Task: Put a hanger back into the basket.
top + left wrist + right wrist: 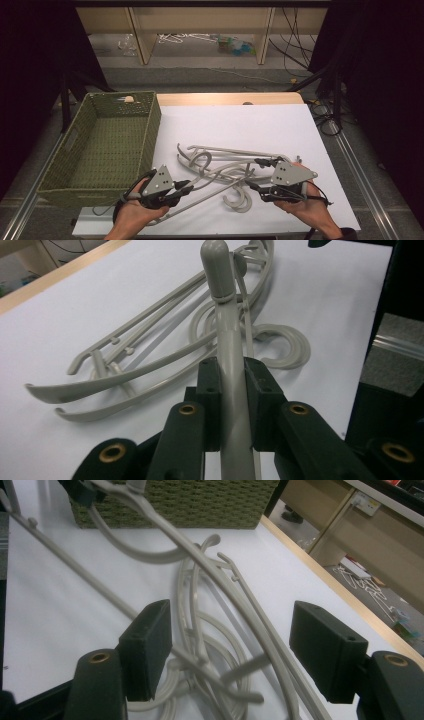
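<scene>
The work in hand looks like lifting one pale grey plastic clothes hanger (231,365) out of a tangled heap of matching hangers (220,165) and carrying it to the green woven basket (60,165) that sits on the left side of the tabletop (260,125). The heap lies toward the near edge of the tabletop, just right of the basket's near right corner.

The left gripper (184,187) has its jaws clamped tight on an arm of the hanger; in the left gripper view the grey bar runs straight up between the two black pads (209,390). The right gripper (232,650) stands with its jaws spread wide over the heap, pads pressing on nothing, though several hanger arms pass through the gap between them.

To do this step well, I judge that the held hanger should rise slowly and at a slight tilt, since its hook and arms seem laced through the neighbours and a quick pull would likely drag the whole heap toward the basket. The right gripper is well placed to pin down or pick off whichever hanger starts to follow. Watch the curled hook (280,347) resting on the white surface; it may be the part that snags. Clear the basket's near wall before lowering the hanger in
</scene>
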### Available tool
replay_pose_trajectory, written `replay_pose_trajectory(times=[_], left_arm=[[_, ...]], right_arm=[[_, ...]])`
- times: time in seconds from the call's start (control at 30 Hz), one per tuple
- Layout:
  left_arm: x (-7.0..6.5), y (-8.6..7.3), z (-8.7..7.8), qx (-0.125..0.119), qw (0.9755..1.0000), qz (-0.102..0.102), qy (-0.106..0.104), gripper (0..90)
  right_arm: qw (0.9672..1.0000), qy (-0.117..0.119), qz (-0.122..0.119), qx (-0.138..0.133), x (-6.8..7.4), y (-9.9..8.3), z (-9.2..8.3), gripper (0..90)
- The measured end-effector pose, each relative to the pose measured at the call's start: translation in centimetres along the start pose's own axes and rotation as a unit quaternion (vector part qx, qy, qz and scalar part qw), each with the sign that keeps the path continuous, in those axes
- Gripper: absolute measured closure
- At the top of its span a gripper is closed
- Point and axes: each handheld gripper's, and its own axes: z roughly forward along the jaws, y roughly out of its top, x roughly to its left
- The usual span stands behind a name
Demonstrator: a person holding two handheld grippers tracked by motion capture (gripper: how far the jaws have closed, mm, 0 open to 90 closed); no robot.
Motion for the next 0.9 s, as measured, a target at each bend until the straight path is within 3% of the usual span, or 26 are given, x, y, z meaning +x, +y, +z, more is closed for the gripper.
replay_pose_trajectory(times=[0.1,0.2,0.23,0.33,0.37,0.4,0.43,0.47,0.63,0.73,0.83,0.9], left_arm=[[0.3,-0.1,-0.4,-0.002,0.9999,-0.012,-0.002,78.7],[0.9,-0.4,-0.7,-0.004,0.9989,-0.043,-0.015,78.7],[0.9,-0.4,-0.7,-0.004,0.9989,-0.043,-0.015,78.7],[1.5,-0.6,-1.0,-0.015,0.9967,-0.075,-0.027,78.7],[2.1,-0.7,-1.4,-0.024,0.9949,-0.092,-0.034,78.7],[2.1,-0.7,-1.4,-0.024,0.9949,-0.092,-0.034,78.7],[2.6,-0.7,-1.8,-0.034,0.9919,-0.117,-0.036,78.7],[2.6,-0.7,-1.8,-0.034,0.9919,-0.117,-0.036,78.7],[4.1,-0.8,-3.4,-0.067,0.9822,-0.169,-0.046,78.7],[5.0,-0.6,-4.7,-0.087,0.9797,-0.176,-0.039,78.7],[6.1,-0.3,-6.1,-0.109,0.973,-0.199,-0.042,78.6],[6.7,0.0,-7.2,-0.115,0.972,-0.202,-0.035,78.6]], right_arm=[[1.0,0.002,0.005,0.001,0.1,-0.3,-0.2,34.5],[0.9999,0.005,0.009,0.003,0.2,-0.6,-0.4,34.5],[0.9999,0.005,0.009,0.003,0.2,-0.6,-0.4,34.5],[0.9998,0.006,0.017,0.007,0.3,-0.9,-0.5,34.8],[0.9998,0.005,0.018,0.009,0.3,-1.0,-0.6,34.8],[0.9998,0.005,0.019,0.009,0.3,-1.1,-0.6,34.8],[0.9998,0.004,0.017,0.007,0.3,-1.1,-0.6,34.8],[0.9998,0.004,0.017,0.007,0.3,-1.1,-0.6,34.8],[0.9996,0.01,0.025,0.012,0.4,-1.2,-0.8,34.8],[0.9996,0.01,0.024,0.015,0.3,-1.4,-0.7,34.8],[0.9996,0.011,0.023,0.014,0.3,-1.6,-0.6,34.8],[0.9993,0.013,0.029,0.018,0.4,-1.6,-0.5,34.8]])
